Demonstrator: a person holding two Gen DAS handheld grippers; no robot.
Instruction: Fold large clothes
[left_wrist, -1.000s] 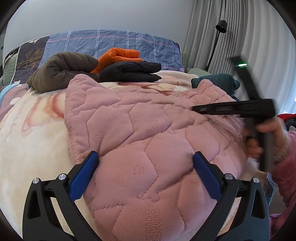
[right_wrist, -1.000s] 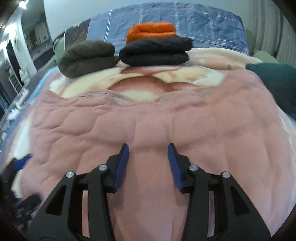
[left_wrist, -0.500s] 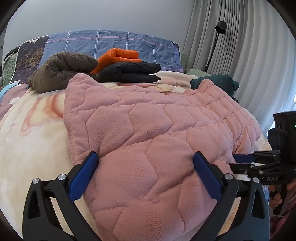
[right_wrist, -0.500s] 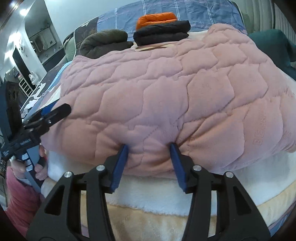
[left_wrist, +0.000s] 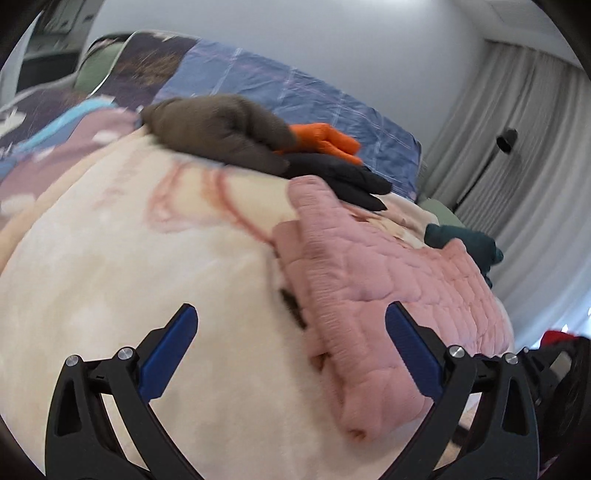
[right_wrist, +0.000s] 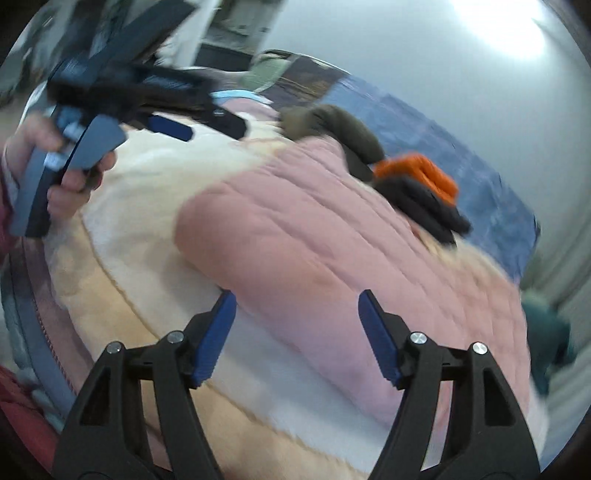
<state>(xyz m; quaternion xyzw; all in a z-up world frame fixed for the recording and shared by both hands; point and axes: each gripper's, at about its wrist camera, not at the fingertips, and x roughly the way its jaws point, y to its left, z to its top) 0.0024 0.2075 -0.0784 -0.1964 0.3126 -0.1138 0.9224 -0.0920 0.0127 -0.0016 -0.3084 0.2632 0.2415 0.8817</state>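
Observation:
A pink quilted garment (left_wrist: 373, 280) lies folded on the cream blanket (left_wrist: 129, 258) of the bed. My left gripper (left_wrist: 291, 328) is open and empty, held above the blanket at the garment's left edge. My right gripper (right_wrist: 297, 314) is open and empty, just off the garment's (right_wrist: 314, 236) near edge. The left gripper (right_wrist: 162, 107) also shows, blurred, at the upper left of the right wrist view, held in a hand.
Folded brown (left_wrist: 218, 129), orange (left_wrist: 325, 142) and black (left_wrist: 340, 177) clothes lie at the head of the bed against a blue pillow (left_wrist: 295, 96). A dark teal garment (left_wrist: 465, 242) lies at the right. Grey curtains (left_wrist: 524, 166) and a floor lamp (left_wrist: 506, 140) stand beyond.
Both grippers have swung left and tilted; the views are blurred. My right gripper's jaws have opened wider. The left gripper now looks over bare blanket beside the garment.

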